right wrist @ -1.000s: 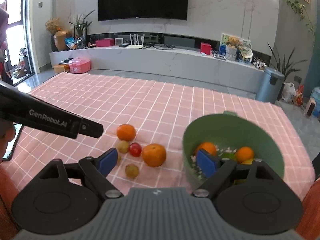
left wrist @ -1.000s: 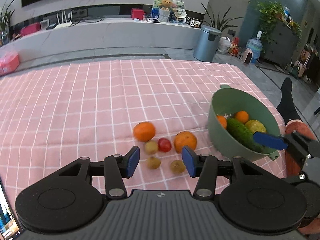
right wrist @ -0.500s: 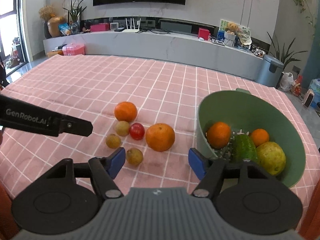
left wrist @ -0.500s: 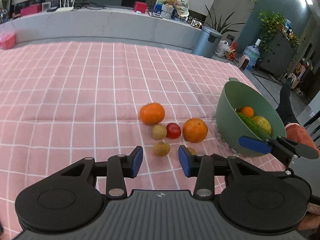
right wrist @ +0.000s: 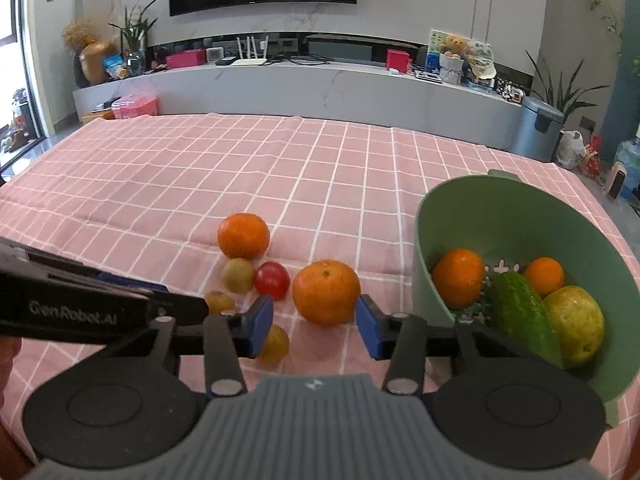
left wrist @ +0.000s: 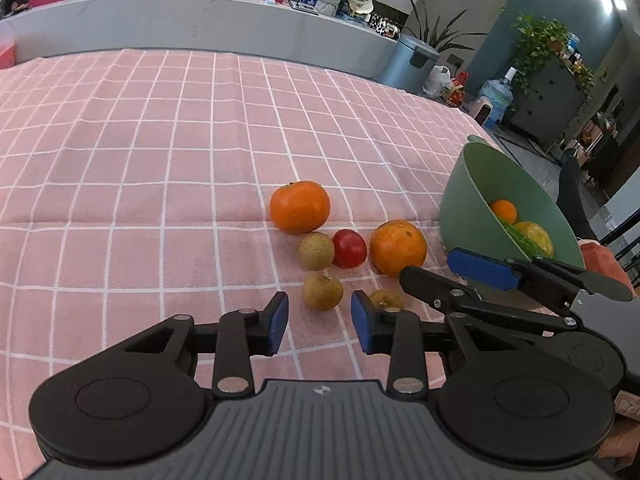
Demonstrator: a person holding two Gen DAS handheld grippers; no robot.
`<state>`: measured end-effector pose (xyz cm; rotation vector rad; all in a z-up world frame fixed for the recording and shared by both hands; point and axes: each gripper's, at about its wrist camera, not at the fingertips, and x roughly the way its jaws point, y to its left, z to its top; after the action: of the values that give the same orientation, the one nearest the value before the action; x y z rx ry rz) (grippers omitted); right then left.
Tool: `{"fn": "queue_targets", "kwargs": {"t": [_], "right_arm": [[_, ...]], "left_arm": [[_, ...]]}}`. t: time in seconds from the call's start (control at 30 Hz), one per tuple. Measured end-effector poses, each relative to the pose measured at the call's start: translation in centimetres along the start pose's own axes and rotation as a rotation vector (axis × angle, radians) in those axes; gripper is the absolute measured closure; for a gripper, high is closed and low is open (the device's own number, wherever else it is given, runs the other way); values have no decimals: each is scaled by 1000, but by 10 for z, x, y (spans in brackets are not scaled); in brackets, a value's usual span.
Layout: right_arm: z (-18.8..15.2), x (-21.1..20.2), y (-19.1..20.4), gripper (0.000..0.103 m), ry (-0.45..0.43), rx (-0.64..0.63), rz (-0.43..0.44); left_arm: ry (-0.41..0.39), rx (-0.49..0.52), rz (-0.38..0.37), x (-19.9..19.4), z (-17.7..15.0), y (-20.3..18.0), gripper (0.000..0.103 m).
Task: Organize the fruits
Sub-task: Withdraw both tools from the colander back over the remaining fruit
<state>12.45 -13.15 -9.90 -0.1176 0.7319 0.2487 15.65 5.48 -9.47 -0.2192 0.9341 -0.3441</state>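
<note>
Loose fruit lies on the pink checked cloth (left wrist: 160,160): a far orange (left wrist: 299,206), a near orange (left wrist: 397,247), a red tomato (left wrist: 349,248) and three small yellow-brown fruits. My left gripper (left wrist: 319,322) is open and empty, just short of one small fruit (left wrist: 323,291). My right gripper (right wrist: 315,330) is open and empty, its pads just short of the near orange (right wrist: 326,292). A green colander bowl (right wrist: 500,204) at the right holds two oranges, a cucumber (right wrist: 520,312) and a yellow fruit.
The cloth's right edge drops off just past the bowl (left wrist: 464,184). The right gripper's arm (left wrist: 520,276) crosses in front of the bowl in the left wrist view. A low grey counter (right wrist: 320,92) stands behind the table.
Both grippers have moved forward and down toward the loose fruit. The right gripper's jaws have narrowed and swung left from the bowl to the near orange.
</note>
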Motion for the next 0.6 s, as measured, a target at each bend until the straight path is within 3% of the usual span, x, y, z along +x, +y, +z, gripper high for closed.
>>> {"fn": "queue_targets", "kwargs": {"t": [0.27, 0.43, 0.6], "right_arm": [[-9, 2, -11, 66, 16, 77, 43], [-9, 2, -12, 65, 9, 70, 62], [-10, 1, -8, 65, -7, 56, 91]], "left_arm": [[16, 26, -22, 18, 6, 0, 64], [24, 47, -17, 26, 4, -2, 74], [-3, 41, 0, 17, 2, 1, 75]]}}
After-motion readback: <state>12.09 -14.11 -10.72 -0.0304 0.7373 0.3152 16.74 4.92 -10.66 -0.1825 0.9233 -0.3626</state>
